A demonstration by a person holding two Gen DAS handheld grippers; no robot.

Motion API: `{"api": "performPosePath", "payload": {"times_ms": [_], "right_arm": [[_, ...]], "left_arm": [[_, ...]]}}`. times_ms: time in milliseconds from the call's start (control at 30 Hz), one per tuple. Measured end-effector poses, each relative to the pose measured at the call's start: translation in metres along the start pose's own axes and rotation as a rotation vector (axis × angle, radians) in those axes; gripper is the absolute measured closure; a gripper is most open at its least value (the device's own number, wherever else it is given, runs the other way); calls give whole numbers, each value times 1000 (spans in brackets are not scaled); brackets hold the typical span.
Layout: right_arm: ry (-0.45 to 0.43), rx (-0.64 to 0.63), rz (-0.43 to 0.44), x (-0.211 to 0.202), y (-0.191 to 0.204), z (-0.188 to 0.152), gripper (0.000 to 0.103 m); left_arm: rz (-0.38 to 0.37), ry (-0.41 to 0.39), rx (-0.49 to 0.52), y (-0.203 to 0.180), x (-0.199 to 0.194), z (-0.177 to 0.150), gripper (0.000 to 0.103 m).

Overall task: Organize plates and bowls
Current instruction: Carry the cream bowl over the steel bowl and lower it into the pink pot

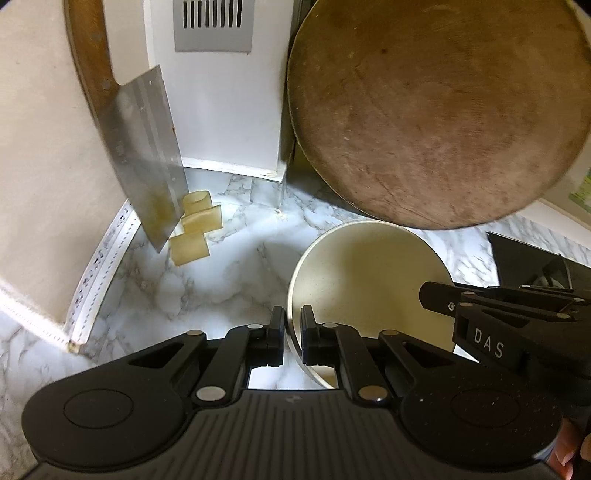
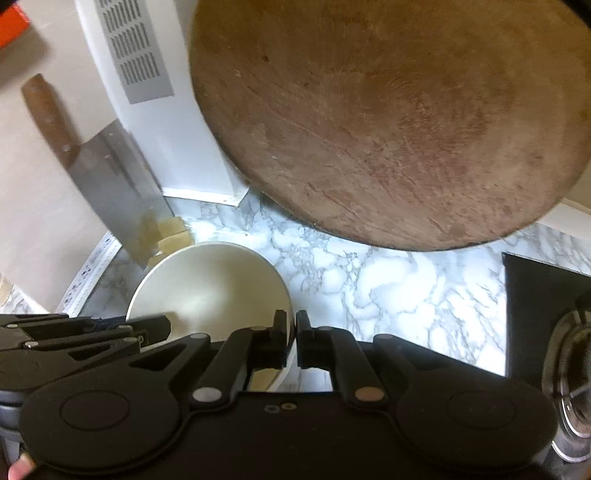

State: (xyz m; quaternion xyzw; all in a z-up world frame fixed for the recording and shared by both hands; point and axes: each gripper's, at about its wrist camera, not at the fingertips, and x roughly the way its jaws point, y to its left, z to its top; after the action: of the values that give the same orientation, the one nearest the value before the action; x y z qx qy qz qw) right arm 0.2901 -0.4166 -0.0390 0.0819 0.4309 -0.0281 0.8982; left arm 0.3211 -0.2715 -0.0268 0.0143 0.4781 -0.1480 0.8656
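Left tool [image 1: 293, 325] clamped on the near-left rim of a cream bowl [image 1: 369, 280], one finger outside, one inside the wall. Right tool [image 2: 294, 326] pinched shut on the opposite rim of the same bowl [image 2: 210, 291], at about 3 o'clock of its mouth in the right wrist view. Bowl tilted, mouth toward the cameras, over the marble counter [image 2: 388, 288]; whether touching it, cannot tell. At 12 o'clock of the bowl, a round wooden cutting board [image 1: 436, 110] propped upright against the wall. At 10 o'clock, a cleaver [image 1: 144, 155] with a wooden handle leaning against the wall, with small yellowish blocks [image 1: 197, 225] at its foot. Behind, a white box with a grey vent [image 1: 212, 26]. At 3 o'clock, a black stove edge [image 2: 539, 306].
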Motion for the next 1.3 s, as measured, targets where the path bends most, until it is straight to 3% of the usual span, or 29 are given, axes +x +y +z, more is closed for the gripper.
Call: {"api": "performPosePath", "payload": {"times_ms": [633,1300], "right_arm": [[18,18,-2,-85,21,-83,96],[85,40,-9,-73,28,-131,96]], "left_arm": [[-41,40,78,-8,-75,-82,95],[-12,100,120,-7,-58,-124,95]]}}
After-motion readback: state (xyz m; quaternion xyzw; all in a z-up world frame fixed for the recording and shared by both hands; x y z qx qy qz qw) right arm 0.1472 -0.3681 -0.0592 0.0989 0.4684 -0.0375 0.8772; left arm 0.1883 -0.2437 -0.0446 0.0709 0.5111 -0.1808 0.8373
